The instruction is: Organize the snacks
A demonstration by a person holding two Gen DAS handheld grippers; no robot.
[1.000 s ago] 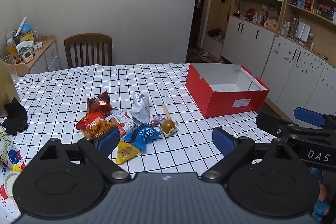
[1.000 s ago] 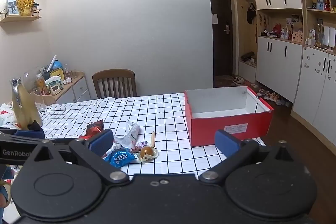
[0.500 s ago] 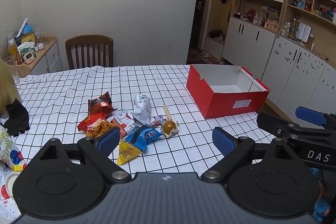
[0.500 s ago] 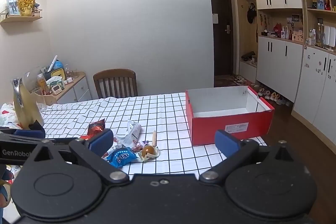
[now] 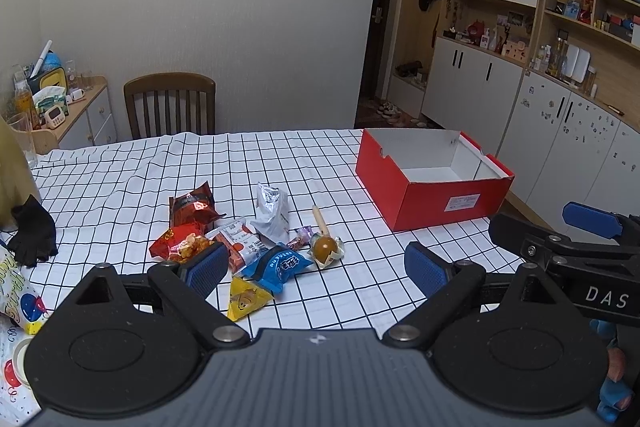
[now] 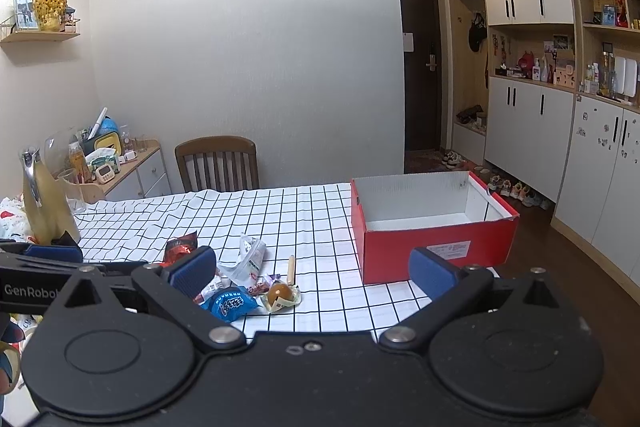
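We see both tools held above the near edge of a table covered in a black-and-white checked cloth (image 5: 280, 155), each with its blue pads spread wide and nothing between them: the left gripper (image 5: 316, 269) frames the snack pile, and the right gripper (image 6: 312, 269) frames the same pile from further right. The snacks lie in a loose heap on the cloth, well apart from the red box (image 5: 436, 187), which stands open near the far right corner with a bare white interior. In the heap we can pick out a dark red packet (image 5: 192, 205), a crumpled silver bag (image 5: 272, 213), a blue packet (image 5: 280, 265), a yellow triangular packet (image 5: 244, 299) and a round brown sweet on a stick (image 5: 324, 245) lying in its opened wrapper. An orange-red bag (image 5: 178, 243) is partly covered by the left pad, and the white-and-red wrapper (image 5: 240, 245) beside it overlaps its neighbours, so we cannot read their full outlines; the small purple piece near the stick is too small to name. In the right wrist view the left pad hides most of the heap's left half. A black glove (image 5: 34, 231) lies at the cloth's left edge, and a wooden chair (image 5: 170, 105) stands behind the table.
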